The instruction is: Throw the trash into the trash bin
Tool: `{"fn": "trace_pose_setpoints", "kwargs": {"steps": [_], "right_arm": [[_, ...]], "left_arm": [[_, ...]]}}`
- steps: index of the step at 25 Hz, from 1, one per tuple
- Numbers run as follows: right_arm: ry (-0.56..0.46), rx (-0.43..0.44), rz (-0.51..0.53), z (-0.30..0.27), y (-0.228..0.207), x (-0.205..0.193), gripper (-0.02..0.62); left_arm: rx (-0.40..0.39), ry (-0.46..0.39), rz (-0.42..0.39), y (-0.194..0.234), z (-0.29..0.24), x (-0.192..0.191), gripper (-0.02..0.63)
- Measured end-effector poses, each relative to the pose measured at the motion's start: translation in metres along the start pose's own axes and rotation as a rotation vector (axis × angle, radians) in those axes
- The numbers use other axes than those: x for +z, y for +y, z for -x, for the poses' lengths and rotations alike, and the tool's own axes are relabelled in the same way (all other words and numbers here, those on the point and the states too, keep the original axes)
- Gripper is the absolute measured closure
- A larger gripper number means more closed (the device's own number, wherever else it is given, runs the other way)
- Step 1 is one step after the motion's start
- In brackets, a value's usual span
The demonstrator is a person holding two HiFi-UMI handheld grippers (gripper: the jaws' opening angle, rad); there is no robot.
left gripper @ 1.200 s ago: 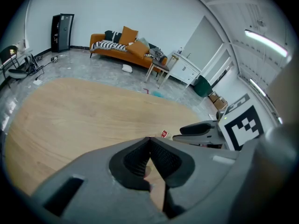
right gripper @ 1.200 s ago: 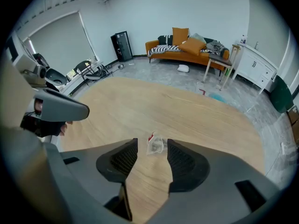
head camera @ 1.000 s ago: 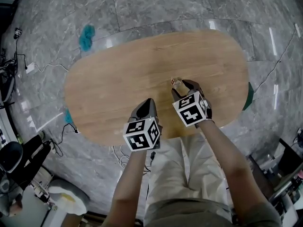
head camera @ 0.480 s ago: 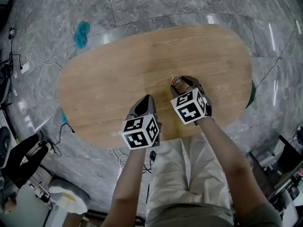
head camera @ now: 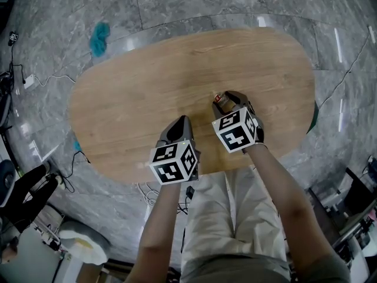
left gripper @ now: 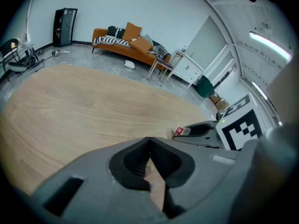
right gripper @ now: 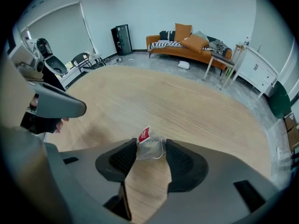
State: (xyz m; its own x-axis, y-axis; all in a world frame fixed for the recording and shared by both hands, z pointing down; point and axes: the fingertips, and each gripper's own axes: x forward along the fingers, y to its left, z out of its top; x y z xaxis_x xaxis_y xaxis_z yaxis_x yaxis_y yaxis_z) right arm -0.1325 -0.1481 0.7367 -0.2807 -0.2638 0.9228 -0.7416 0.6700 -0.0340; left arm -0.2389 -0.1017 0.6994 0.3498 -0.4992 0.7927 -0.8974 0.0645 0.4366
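Toward the near right part of the oval wooden table [head camera: 177, 69], the trash, a small crumpled clear wrapper [right gripper: 149, 149] with a red label, lies on the bare wood. It sits between the jaws of the right gripper [right gripper: 151, 143], which stand apart on either side of it. One pad seems to brush the film, but nothing looks squeezed yet. From where I stand the pickup is the step in hand, and it wants care. That wrapper looks light and springy, so I'd close slowly and squarely on its bulk, not on the red tab, keeping the tips low to the wood so it cannot skid out. Just to the left hangs the left gripper [left gripper: 149, 140], tips together and empty, well placed to keep out of the way. I can't pick out the bin for certain; a dark green shape [head camera: 311, 118] past the table's right end may be it.
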Motion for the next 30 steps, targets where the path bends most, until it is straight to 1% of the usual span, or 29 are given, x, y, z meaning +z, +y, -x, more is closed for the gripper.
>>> {"fn": "trace_pose_setpoints", "kwargs": {"steps": [4, 5, 6, 9, 20, 30], "right_arm": [[0.009, -0.003, 0.007, 0.002, -0.002, -0.002, 0.423], [0.011, -0.007, 0.01, 0.002, -0.003, -0.002, 0.447], [0.014, -0.013, 0.016, 0.003, -0.003, -0.003, 0.514], [0.019, -0.02, 0.027, 0.003, -0.002, -0.003, 0.537], [-0.015, -0.018, 0.023, 0.019, 0.008, -0.005, 0.546], [-0.058, -0.022, -0.001, 0.045, 0.012, -0.01, 0.546]], "left_arm": [[-0.003, -0.003, 0.0, -0.004, 0.001, -0.001, 0.597], [-0.003, -0.003, 0.0, -0.005, 0.001, -0.001, 0.597], [-0.004, -0.003, -0.002, -0.006, 0.002, -0.001, 0.597], [-0.007, -0.003, -0.007, -0.008, 0.004, -0.001, 0.597], [0.001, -0.009, -0.021, -0.01, 0.013, -0.005, 0.597], [-0.022, -0.013, -0.042, -0.035, 0.023, -0.017, 0.597]]}}
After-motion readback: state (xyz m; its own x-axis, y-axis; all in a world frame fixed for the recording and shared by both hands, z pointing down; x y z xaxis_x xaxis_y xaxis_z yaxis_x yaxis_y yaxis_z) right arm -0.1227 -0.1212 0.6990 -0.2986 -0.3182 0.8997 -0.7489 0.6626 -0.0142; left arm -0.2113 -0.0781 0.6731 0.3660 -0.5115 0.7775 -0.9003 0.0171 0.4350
